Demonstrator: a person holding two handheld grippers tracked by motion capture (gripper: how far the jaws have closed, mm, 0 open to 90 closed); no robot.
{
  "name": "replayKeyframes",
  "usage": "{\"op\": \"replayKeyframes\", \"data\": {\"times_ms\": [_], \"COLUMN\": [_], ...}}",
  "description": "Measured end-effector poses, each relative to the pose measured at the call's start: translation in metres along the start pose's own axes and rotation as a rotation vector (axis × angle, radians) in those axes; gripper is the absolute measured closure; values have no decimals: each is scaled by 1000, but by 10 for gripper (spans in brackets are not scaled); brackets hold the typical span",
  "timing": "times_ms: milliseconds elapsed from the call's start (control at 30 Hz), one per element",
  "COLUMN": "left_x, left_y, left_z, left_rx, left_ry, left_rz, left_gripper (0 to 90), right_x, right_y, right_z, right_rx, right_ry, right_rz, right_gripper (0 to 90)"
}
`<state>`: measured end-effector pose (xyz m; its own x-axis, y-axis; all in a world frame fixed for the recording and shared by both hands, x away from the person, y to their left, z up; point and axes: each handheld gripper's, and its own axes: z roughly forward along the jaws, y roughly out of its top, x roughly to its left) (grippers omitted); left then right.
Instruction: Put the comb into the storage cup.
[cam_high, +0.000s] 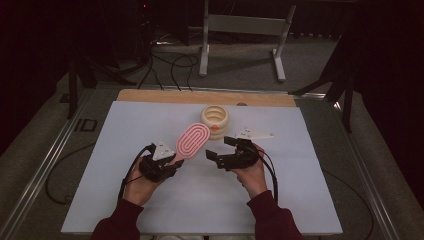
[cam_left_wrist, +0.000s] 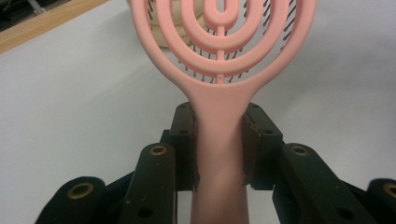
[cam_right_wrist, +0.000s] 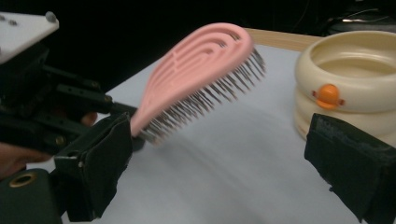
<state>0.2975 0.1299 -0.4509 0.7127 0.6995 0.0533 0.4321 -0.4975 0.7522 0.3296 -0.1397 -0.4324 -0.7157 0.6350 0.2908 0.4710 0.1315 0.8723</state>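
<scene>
Above the table (cam_high: 150, 200), left gripper (cam_high: 172, 162): clamped on pink hairbrush (cam_high: 192, 140) handle.
Right gripper (cam_high: 220, 150): fingers apart, empty.
Handling: probably light, stiff; handle grip best.

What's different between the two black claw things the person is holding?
The left gripper is shut on the pink hairbrush, clamping its handle between both jaws; the right gripper is open, with nothing between its jaws. The left gripper holds the brush tilted, bristles down, above the table, while the right gripper points toward the cream bowl. Both are black, two-jawed and hand-held.
</scene>
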Motion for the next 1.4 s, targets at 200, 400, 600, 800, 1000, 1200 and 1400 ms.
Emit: {"op": "replayKeyframes", "data": {"times_ms": [200,400,600,800,1000,1200,1400], "left_x": [-5,-9,-13,-14,-15,-14,-15], "left_y": [2,3,4,3,3,2,1], "left_z": [-2,-4,-5,-5,-4,-2,0], "left_rx": [-24,-58,-80,-96,-100,-95,-81], "left_ry": [-11,-36,-52,-57,-57,-64,-54], "left_rz": [19,53,71,86,99,95,102], "left_gripper": [699,698,698,698,698,698,700], "right_x": [3,4,4,5,4,7,11], "right_y": [4,6,11,11,12,13,15], "right_z": [12,19,23,27,29,29,31], "right_rx": [-6,11,15,27,37,46,54], "right_ry": [25,26,62,85,136,163,208], "right_rz": [37,61,123,164,205,209,209], "right_gripper": [76,77,105,233,452,518,606]}}
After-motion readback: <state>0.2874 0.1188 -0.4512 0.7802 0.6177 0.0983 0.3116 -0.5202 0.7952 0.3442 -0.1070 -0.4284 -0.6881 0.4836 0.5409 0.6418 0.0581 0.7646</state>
